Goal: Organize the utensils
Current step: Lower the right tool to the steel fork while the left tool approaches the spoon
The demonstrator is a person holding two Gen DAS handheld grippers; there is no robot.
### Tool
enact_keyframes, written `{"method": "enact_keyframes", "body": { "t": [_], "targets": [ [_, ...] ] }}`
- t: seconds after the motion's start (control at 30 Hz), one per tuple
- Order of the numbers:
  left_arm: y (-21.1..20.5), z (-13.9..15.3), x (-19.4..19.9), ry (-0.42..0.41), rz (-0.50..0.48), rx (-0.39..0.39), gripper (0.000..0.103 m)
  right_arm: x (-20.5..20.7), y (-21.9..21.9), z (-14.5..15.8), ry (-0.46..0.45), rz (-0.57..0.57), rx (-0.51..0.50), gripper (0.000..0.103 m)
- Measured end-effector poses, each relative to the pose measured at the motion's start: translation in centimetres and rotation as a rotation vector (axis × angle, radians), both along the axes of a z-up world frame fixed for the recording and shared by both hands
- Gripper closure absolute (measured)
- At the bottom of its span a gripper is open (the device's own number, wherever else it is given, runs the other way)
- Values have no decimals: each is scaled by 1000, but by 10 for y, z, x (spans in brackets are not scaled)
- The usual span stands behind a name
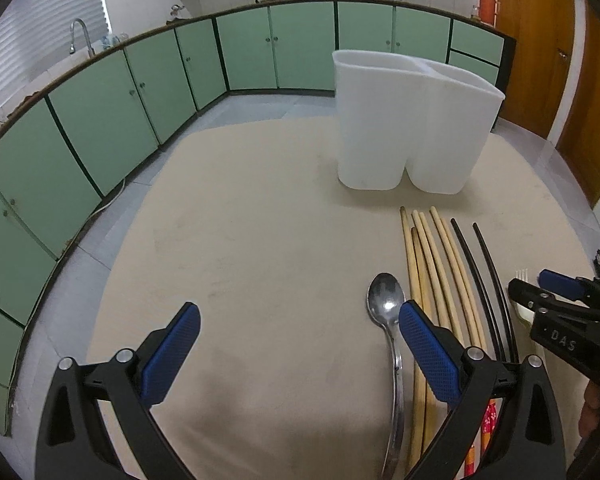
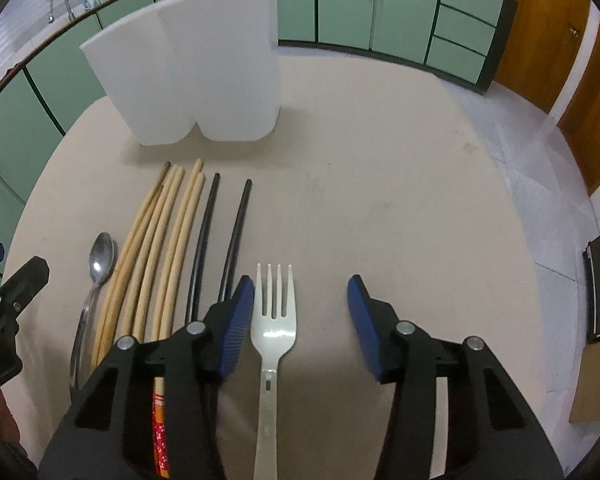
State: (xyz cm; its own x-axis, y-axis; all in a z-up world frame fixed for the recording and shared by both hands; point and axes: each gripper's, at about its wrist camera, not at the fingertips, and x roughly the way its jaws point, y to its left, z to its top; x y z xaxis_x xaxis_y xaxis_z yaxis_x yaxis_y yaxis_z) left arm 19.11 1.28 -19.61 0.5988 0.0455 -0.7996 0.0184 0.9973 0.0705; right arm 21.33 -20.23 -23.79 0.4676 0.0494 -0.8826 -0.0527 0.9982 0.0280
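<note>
Two grippers are seen over a beige table, and both are spread wide with nothing held between their blue pads. The left gripper is held low above bare tabletop, its right-hand pad just beside the spoon; whether it touches the spoon cannot be told. The right gripper is hung directly over the fork, which is framed between the open fingers, tines pointing away, closer to the left-hand pad than to the other.

A row of utensils is laid out side by side on the table. From the left, the metal spoon is seen first, bowl up and pointing toward the holder. Next to it a bundle of pale wooden chopsticks is spread, some touching one another, at least one with a red patterned end showing near the bottom edge. Two black chopsticks are laid just beside those, slightly apart from each other. The fork is placed last, on the right of the row.

Beyond the tips of the chopsticks, a white two-compartment holder is stood upright on the table, near the utensils but not touching them. What lies inside its compartments cannot be made out. Green cabinets are curved around the background.
</note>
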Motion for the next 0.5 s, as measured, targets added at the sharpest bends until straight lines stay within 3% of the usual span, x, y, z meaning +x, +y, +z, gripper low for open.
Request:
{"method": "enact_keyframes", "body": {
  "t": [0.1, 0.17, 0.5],
  "targets": [
    [-4, -3, 5, 6, -9, -9, 6, 2, 3, -2, -4, 3, 2, 67],
    [-7, -5, 8, 13, -14, -19, 6, 3, 4, -1, -5, 18, 2, 83],
    [-17, -20, 34, 54, -4, -20, 6, 4, -5, 2, -10, 33, 19, 83]
  ]
}}
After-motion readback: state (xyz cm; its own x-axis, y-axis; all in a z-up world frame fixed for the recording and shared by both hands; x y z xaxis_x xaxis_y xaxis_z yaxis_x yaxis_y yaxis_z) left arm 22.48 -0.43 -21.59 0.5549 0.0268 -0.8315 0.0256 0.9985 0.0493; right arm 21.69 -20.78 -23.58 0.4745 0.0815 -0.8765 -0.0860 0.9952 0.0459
